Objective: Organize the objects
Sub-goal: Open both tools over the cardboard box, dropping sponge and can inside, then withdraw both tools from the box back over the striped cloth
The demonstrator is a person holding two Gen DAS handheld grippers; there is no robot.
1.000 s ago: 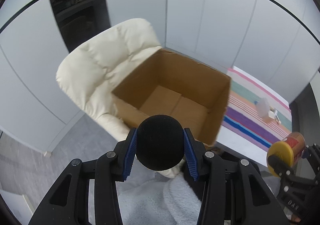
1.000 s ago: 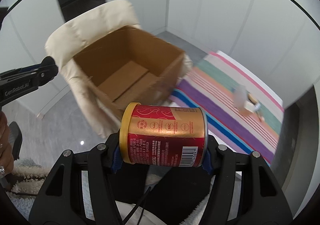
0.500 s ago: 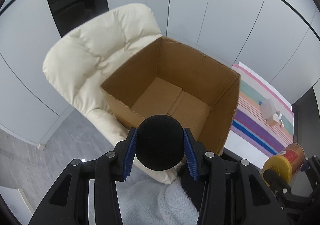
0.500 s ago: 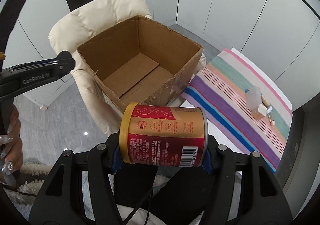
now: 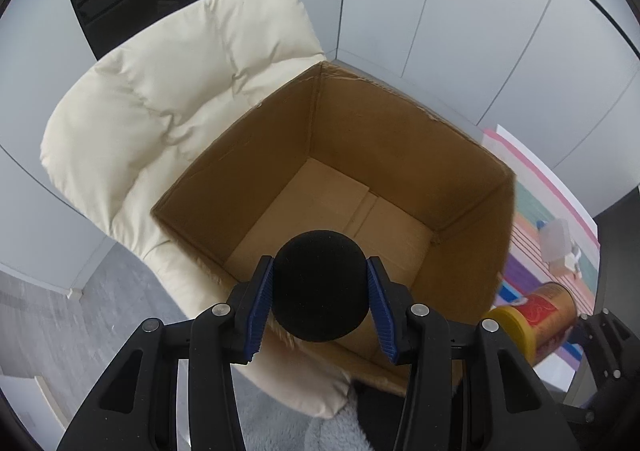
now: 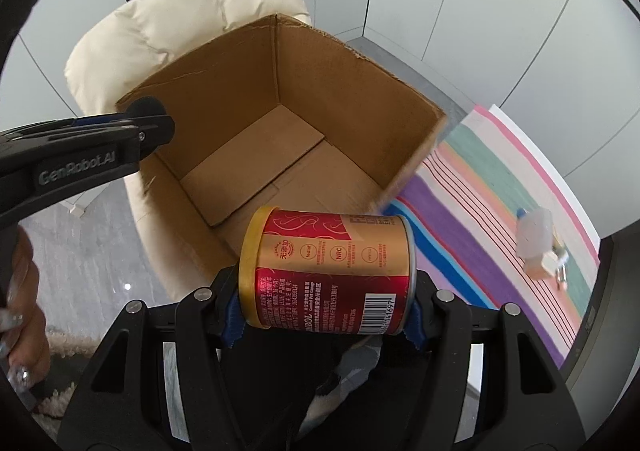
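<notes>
Left wrist view: left gripper [image 5: 320,305] at lower centre, clamped on black foam ball [image 5: 320,285], over near edge of open cardboard box [image 5: 400,131] on cream chair [image 5: 168,91]. Red-and-gold can [image 5: 536,317] at lower right.

Right wrist view: right gripper [image 6: 322,303] at lower centre, gripping can [image 6: 328,271] sideways, over box [image 6: 340,91]. Striped cloth [image 6: 500,191] at right, with small clear bottle [image 6: 534,233].
</notes>
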